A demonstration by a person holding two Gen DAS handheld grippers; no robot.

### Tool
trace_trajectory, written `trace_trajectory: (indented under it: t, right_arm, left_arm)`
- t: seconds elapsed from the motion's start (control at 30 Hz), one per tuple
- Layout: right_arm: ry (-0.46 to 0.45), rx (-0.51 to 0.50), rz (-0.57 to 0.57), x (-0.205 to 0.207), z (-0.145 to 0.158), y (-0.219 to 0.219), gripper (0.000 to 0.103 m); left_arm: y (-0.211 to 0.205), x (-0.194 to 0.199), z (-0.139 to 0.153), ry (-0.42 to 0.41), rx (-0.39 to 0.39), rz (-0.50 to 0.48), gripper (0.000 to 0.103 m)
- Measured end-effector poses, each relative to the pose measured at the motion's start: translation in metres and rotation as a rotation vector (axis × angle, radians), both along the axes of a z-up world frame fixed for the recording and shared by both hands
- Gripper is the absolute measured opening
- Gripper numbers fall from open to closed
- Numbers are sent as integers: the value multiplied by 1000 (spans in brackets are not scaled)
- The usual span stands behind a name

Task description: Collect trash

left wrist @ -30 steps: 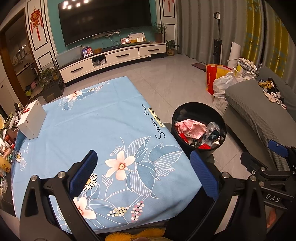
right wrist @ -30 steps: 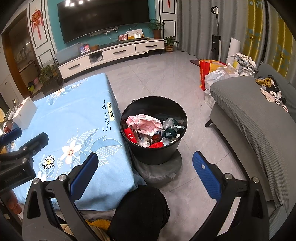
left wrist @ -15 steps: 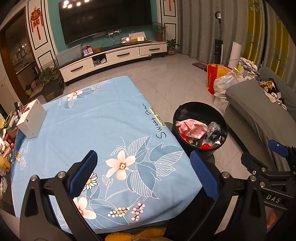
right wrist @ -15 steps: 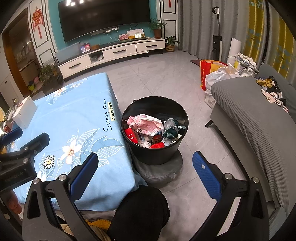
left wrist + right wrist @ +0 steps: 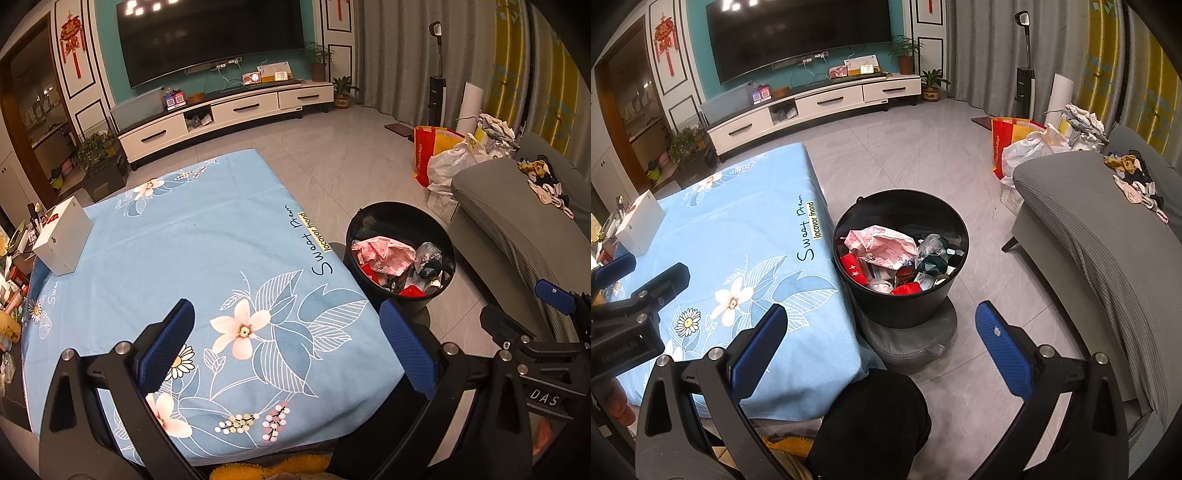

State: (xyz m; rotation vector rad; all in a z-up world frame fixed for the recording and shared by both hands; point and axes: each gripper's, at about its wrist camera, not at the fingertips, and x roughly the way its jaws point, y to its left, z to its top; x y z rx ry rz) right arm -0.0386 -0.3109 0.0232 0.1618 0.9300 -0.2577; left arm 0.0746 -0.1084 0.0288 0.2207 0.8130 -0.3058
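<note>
A black round bin point(image 5: 905, 306) stands on the floor beside the table, filled with trash: pink crumpled paper point(image 5: 882, 245), red packets and clear plastic. In the left wrist view the same bin point(image 5: 400, 254) sits right of the table. My left gripper point(image 5: 288, 332) hovers open over the near end of the blue floral tablecloth point(image 5: 192, 258), holding nothing. My right gripper point(image 5: 882, 332) is open and empty, just in front of the bin and above a dark knee point(image 5: 871, 417). Each gripper shows at the edge of the other's view.
A white box point(image 5: 62, 236) sits on the table's far left corner. A grey sofa point(image 5: 1108, 258) with small clothes lies to the right. Bags point(image 5: 1015, 147) stand by the curtain. A white TV cabinet point(image 5: 820, 103) lines the far wall. Grey tiled floor lies between.
Both views have shifted very slightly; the bin and table sit almost where they were. Both grippers stay open and empty.
</note>
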Motion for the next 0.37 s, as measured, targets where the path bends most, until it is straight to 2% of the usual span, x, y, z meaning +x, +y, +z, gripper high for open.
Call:
trace_trajectory:
  t: [0.37]
  right_arm:
    - [0, 3, 2, 2, 1, -1, 100]
  left_arm:
    - [4, 5, -2, -2, 0, 15, 100]
